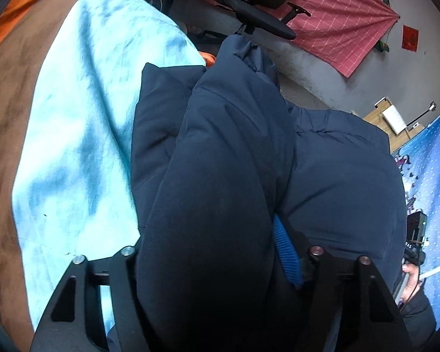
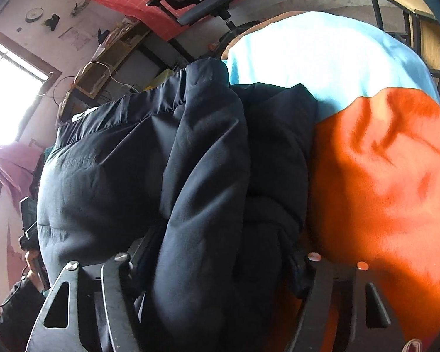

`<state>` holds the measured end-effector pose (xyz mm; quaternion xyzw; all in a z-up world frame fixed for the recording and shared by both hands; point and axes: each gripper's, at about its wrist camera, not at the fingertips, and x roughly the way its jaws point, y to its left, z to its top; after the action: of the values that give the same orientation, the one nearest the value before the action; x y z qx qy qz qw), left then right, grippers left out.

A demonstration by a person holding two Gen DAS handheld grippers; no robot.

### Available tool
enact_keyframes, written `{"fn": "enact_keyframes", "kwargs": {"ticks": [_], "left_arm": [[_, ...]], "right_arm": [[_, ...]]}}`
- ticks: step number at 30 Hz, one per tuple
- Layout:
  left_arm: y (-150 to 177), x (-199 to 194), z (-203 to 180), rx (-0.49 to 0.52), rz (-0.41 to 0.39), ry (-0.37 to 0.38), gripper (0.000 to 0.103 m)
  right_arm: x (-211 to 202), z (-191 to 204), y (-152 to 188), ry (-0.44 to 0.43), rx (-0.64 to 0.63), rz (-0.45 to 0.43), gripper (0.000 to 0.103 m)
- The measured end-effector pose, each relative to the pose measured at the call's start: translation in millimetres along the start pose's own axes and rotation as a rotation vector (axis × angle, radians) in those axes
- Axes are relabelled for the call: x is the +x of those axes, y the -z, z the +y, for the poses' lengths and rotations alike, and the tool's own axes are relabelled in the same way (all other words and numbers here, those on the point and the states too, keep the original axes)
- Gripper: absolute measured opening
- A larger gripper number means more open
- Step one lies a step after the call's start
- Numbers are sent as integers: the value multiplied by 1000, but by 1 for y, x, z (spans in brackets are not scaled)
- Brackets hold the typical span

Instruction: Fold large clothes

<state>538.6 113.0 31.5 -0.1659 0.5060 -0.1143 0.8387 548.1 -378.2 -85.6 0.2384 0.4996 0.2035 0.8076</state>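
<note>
Navy padded cloth fills both views: one jacket lies on the light blue sheet, its long axis running straight away from the fingers; the left gripper and the right gripper each pinch a thick fold of it, jaws only part-closed around the bulk; both seem equally near; beside the jacket lies one orange blanket.
</note>
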Motion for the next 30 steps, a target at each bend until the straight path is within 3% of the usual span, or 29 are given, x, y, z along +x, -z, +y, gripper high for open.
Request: {"fn": "enact_keyframes", "kwargs": {"ticks": [4,9,13,19,30], "left_arm": [[3,-2,-14,10,6,-49,45],[15,-13,-44,97,-37,-140,27],[28,-24,-59,114,-76,-173,20],[46,-49,-68,88,-150,-164,16],[62,-86,-95,119,-170,-109,15]], "right_arm": [[-1,9,0,15,-11,-14,47],[-13,32,6,63,-58,-67,26],[-23,47,10,87,-82,-90,21],[-44,75,14,102,-136,-118,17],[-101,105,29,130,-239,-179,16]]}}
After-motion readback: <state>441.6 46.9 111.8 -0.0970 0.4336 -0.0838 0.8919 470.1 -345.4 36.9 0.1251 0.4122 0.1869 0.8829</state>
